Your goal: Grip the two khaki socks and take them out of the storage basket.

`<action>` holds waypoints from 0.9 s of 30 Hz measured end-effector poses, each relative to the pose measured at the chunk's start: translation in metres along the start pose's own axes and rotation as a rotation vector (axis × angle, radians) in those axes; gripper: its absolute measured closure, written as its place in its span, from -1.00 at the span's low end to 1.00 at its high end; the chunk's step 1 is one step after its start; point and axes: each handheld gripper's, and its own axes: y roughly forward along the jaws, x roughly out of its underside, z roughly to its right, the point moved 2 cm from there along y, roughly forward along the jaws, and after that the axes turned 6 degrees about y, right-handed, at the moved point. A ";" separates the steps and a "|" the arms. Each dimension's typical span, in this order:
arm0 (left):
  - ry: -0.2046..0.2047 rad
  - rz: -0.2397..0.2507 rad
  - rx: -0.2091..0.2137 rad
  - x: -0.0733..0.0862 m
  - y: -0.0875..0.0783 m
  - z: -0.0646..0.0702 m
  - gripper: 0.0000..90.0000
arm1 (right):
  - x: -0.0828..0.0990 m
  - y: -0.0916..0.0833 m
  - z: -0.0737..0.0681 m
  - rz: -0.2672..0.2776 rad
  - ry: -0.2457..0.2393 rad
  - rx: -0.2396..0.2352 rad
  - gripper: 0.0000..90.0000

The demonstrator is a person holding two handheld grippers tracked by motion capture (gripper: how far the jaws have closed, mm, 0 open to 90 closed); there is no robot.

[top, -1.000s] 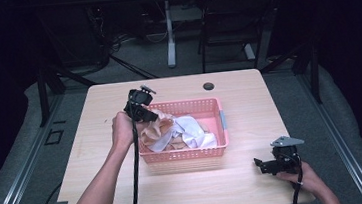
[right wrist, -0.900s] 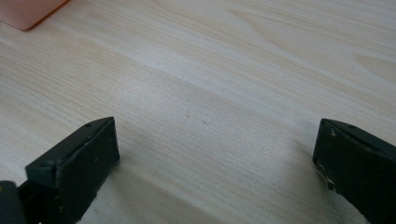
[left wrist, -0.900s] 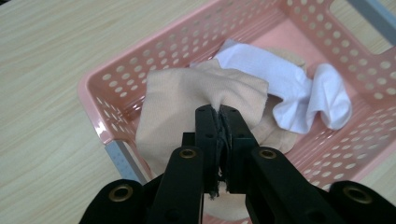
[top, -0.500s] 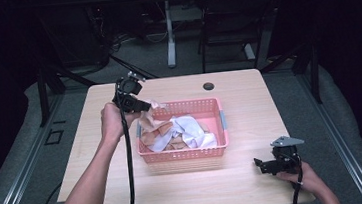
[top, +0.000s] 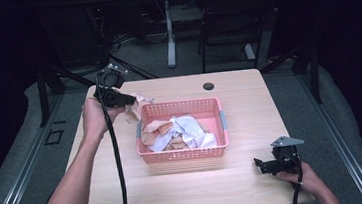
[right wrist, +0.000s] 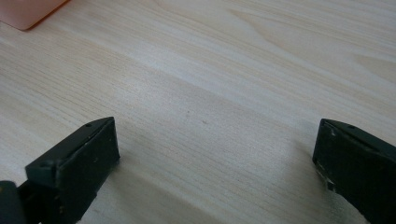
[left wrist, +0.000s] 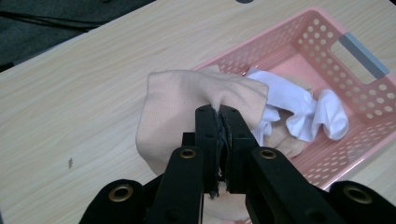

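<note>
Pale wood-grain table (top: 187, 192) fills mid-frame, dark floor around it. At centre sits a pink plastic basket (top: 184, 154), walls perforated with round holes, a grey strip on its handle, holding crumpled white and peach cloths. Upper left, the left gripper (left wrist: 219, 112) is clamped tight on a soft knit peach cloth (left wrist: 177, 107) over the basket's corner. Lower right, the right gripper (top: 260, 164) rests wide apart, empty. No writing is legible.
</note>
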 end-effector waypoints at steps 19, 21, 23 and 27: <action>-0.166 -0.047 -0.106 0.054 -0.021 -0.047 0.92 | 0.000 0.000 0.000 0.000 0.001 -0.001 -1.00; -0.198 -0.067 -0.129 0.063 -0.021 -0.053 0.92 | 0.000 0.000 0.000 -0.001 0.003 0.000 -1.00; -0.218 -0.099 -0.143 0.072 -0.020 -0.058 0.92 | 0.000 0.000 0.000 -0.001 0.002 -0.001 -1.00; -0.252 -0.147 -0.152 0.088 -0.011 -0.063 0.92 | 0.000 0.000 0.000 -0.005 0.002 -0.005 -1.00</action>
